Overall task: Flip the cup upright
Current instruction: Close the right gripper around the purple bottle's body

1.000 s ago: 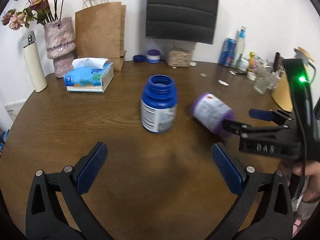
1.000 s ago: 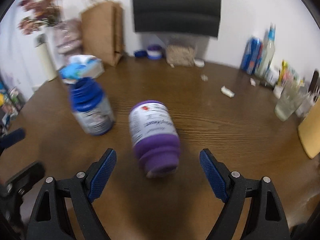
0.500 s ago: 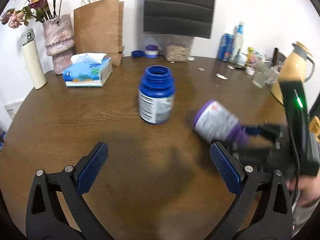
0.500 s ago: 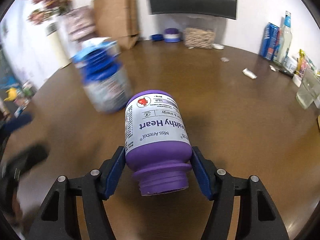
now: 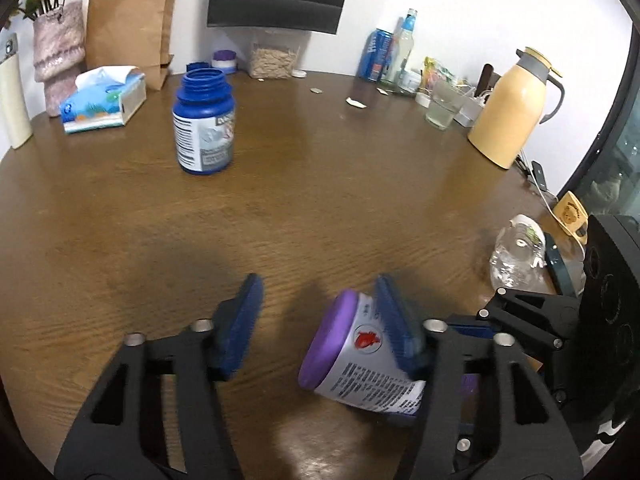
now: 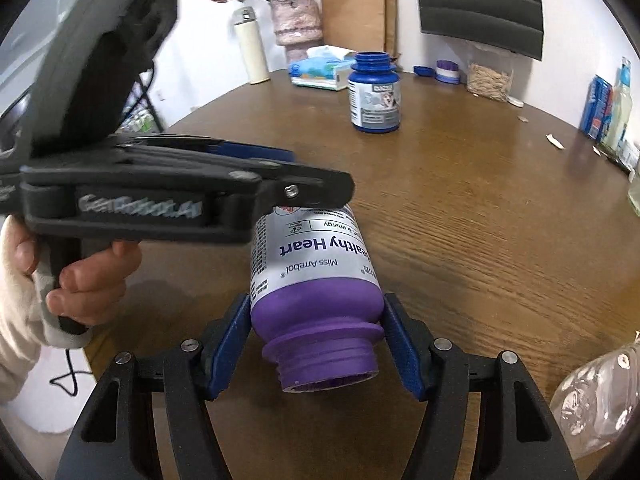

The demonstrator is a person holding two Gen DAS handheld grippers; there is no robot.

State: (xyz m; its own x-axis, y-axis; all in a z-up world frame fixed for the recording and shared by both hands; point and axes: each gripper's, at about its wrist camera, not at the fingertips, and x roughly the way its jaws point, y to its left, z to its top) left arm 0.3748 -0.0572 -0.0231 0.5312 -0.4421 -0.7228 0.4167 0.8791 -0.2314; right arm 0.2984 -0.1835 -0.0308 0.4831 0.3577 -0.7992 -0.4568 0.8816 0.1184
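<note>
Purple bottle is clamped at its shoulder by right gripper | left gripper held apart, seemingly against bottle's base | blue bottle stood upright on table

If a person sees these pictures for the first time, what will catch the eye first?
First, the purple bottle, lying on its side near the front of the brown table, clamped at its shoulder by the right hand-held gripper. The left hand-held gripper reaches over the bottle's base. Farther back, a blue bottle stands upright without its cap.
</note>
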